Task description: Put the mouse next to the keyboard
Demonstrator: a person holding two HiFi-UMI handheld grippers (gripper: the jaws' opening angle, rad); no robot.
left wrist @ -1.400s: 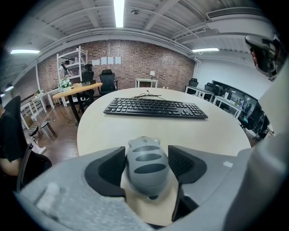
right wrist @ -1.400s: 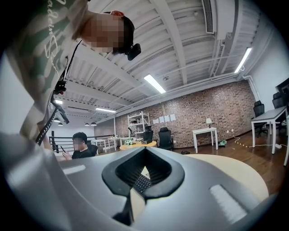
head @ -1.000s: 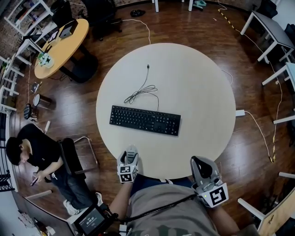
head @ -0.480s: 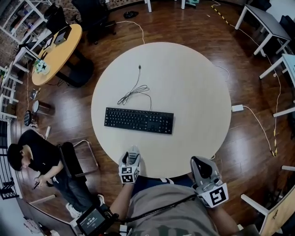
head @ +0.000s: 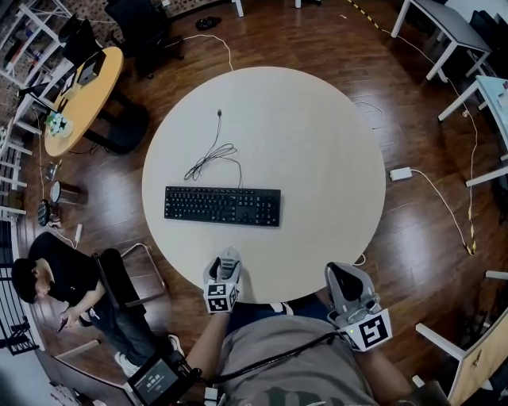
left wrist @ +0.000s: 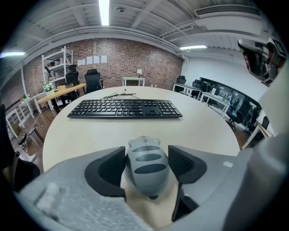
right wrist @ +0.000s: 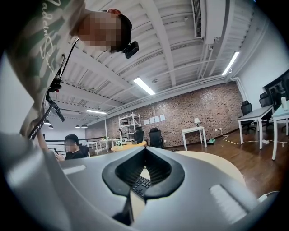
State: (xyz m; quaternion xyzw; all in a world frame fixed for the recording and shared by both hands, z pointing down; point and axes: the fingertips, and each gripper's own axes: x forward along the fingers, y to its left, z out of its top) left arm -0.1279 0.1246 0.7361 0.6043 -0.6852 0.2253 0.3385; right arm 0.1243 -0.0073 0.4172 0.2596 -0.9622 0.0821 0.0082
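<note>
Left gripper view: my left claw [left wrist: 146, 154] was clamped on the mouse [left wrist: 146, 169] at the desk's [left wrist: 205, 131] six-o'clock edge, with the keyboard [left wrist: 124, 108] well apart at twelve. Its rounded shell could have squirted forward from the pads. My right claw [right wrist: 144, 151] was closed on nothing.

Rm w/ brick rear wall [left wrist: 128, 56], dark wood floor [head: 278, 32], ceiling strip light [left wrist: 104, 6], white shelves [left wrist: 56, 61], orange desk [head: 87, 103].

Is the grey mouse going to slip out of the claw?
Probably not: the left claw has ribbed black pads pressed on both sides of the mouse. Its shell looks smooth and rounded, so a loose squeeze might let it slide. It fits inside the claw, so it is likely light.
</note>
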